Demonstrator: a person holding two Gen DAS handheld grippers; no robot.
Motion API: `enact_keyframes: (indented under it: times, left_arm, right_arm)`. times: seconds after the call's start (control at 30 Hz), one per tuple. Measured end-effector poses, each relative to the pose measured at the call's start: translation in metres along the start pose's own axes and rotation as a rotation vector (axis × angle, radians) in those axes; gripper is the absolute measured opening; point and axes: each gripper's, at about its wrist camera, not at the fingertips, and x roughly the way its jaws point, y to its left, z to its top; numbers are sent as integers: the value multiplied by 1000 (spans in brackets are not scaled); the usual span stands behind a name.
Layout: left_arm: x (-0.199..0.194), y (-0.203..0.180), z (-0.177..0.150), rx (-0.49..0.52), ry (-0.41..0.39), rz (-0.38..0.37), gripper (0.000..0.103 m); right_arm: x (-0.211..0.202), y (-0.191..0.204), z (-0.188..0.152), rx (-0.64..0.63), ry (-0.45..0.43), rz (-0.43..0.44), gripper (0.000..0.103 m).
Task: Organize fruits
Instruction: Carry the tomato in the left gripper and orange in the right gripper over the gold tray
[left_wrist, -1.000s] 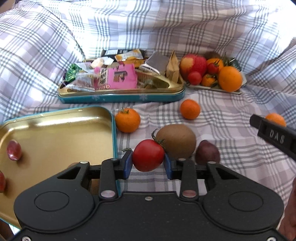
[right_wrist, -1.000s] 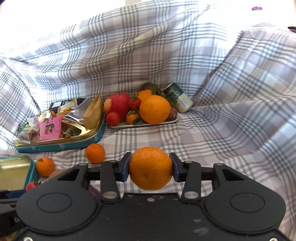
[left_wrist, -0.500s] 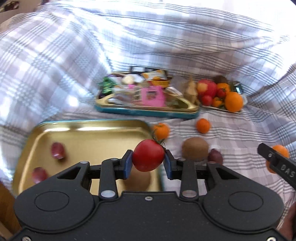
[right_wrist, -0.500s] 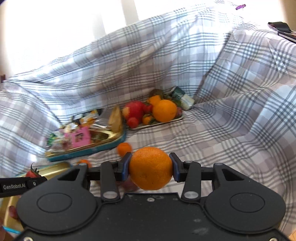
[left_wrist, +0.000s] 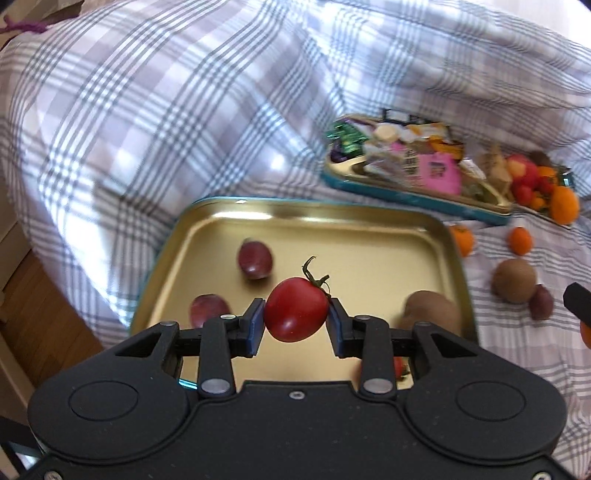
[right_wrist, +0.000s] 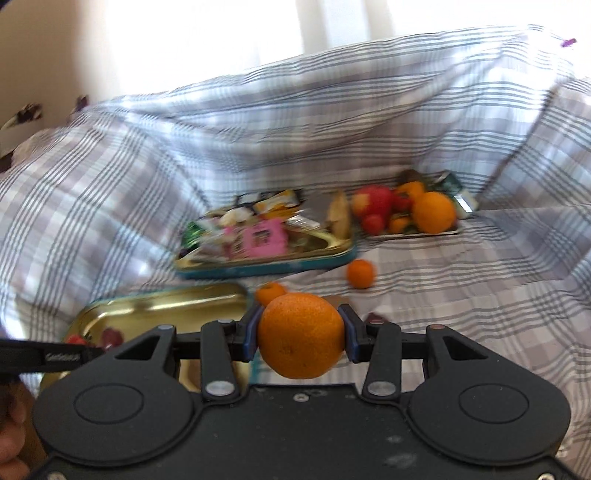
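The left hand-held gripper (left_wrist: 295, 325) is clamped on a red tomato (left_wrist: 296, 314), its blue pads pressing both sides, and it hangs over the middle of the gold tray (left_wrist: 369, 229). The tomato is glossy and smooth, with a curled green stem on top; it looks firm and unbruised. The right hand-held gripper (right_wrist: 300, 339) grips an orange (right_wrist: 301, 335), dimpled and bright, held above the cloth just off the tray's right edge.

In the tray lie two dark purple fruits (left_wrist: 255, 258), well apart from each other, a brown kiwi (left_wrist: 430, 314) near the right wall, and a small red fruit partly hidden behind the gripper body. So I judge the sorting well begun but not finished: a few pieces are in, two are in transit.

Still out on the checked bedspread (left_wrist: 147, 110), beyond the tray's right edge, are two small mandarins (left_wrist: 520, 240), a second kiwi (left_wrist: 515, 280) and a purple fruit (left_wrist: 541, 306) touching it. Farther back, a teal-rimmed tin of snacks (left_wrist: 406, 170) sits beside a plate of fruit (right_wrist: 406, 214). Whether that pile also needs moving cannot be told.
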Motion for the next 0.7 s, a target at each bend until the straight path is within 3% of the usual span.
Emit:
enact_keyframes:
  times: [0.13,0.7]
  left_arm:
    - [8,6,1,0,15,25,44]
    - [37,28,18,-20,73,12,44]
  right_arm:
    - [8,18,-1,-54,22,28,45]
    - [39,59,9,-135,66,64,45]
